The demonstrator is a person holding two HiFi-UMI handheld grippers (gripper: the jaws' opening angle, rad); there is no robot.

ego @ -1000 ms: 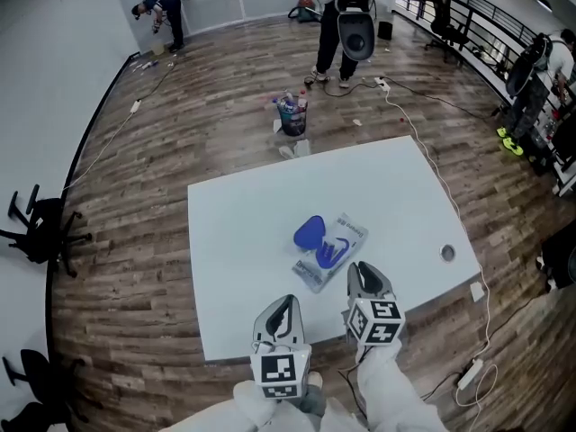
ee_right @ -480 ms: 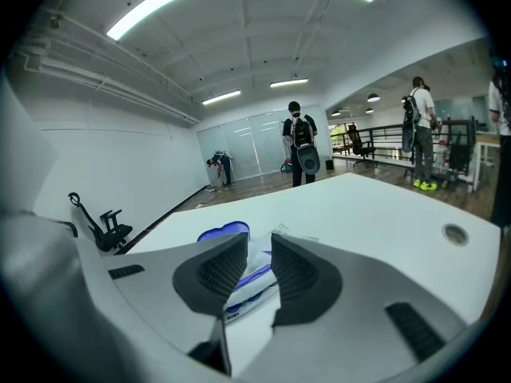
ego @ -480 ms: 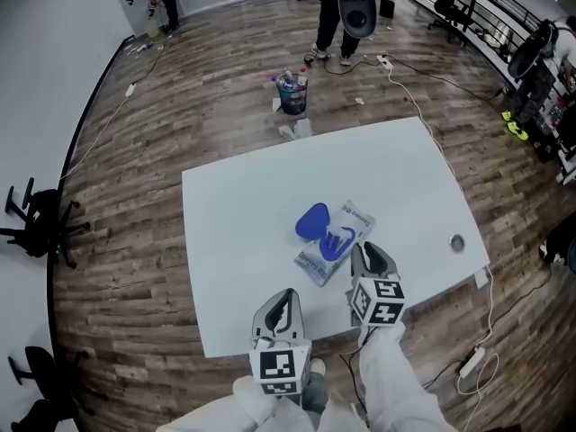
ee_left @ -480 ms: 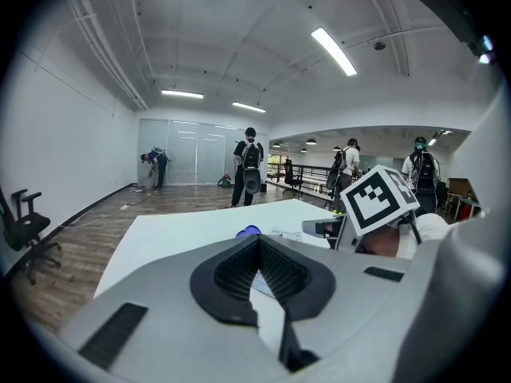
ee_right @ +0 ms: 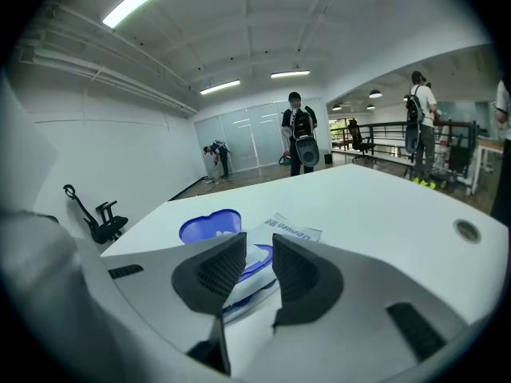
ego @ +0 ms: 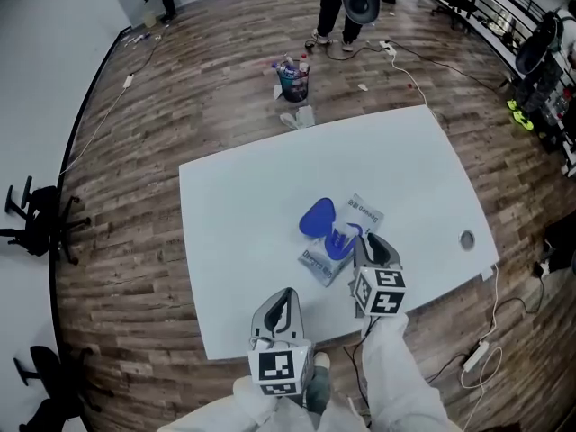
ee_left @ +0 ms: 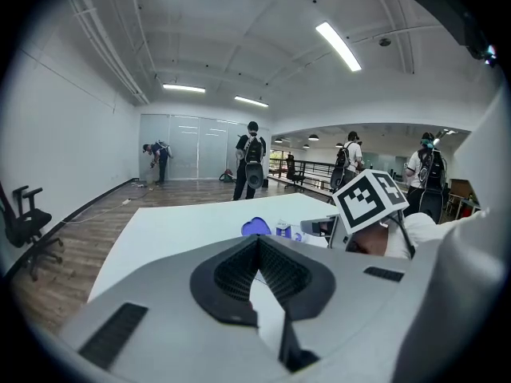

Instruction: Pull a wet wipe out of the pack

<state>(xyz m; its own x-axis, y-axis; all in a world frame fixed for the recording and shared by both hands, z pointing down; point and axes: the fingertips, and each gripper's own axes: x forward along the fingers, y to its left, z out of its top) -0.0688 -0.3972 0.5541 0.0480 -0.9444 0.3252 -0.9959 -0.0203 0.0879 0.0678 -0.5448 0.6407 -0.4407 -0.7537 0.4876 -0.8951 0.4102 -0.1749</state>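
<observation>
The wet wipe pack (ego: 335, 248) lies flat on the white table (ego: 243, 196), its blue lid (ego: 317, 216) flipped open to the far left. My right gripper (ego: 372, 244) hovers at the pack's near right edge. Its jaws are opening and nothing is between them. In the right gripper view the pack (ee_right: 294, 232) and lid (ee_right: 209, 226) lie just beyond the right gripper (ee_right: 257, 251). My left gripper (ego: 285, 300) hangs shut over the table's near edge, well short of the pack. From the left gripper (ee_left: 257, 242) view I see the pack (ee_left: 286, 231) far off.
A round cable hole (ego: 466, 238) is in the table near its right corner. A bucket of bottles (ego: 292, 81) and a standing person (ego: 346, 7) are on the wood floor beyond the table. Office chairs (ego: 36, 219) stand at the left. A power strip (ego: 474, 358) lies at the right.
My right gripper has moved forward and down to the pack's near right edge, and its jaws have spread. The left gripper has sunk slightly and stays shut.
</observation>
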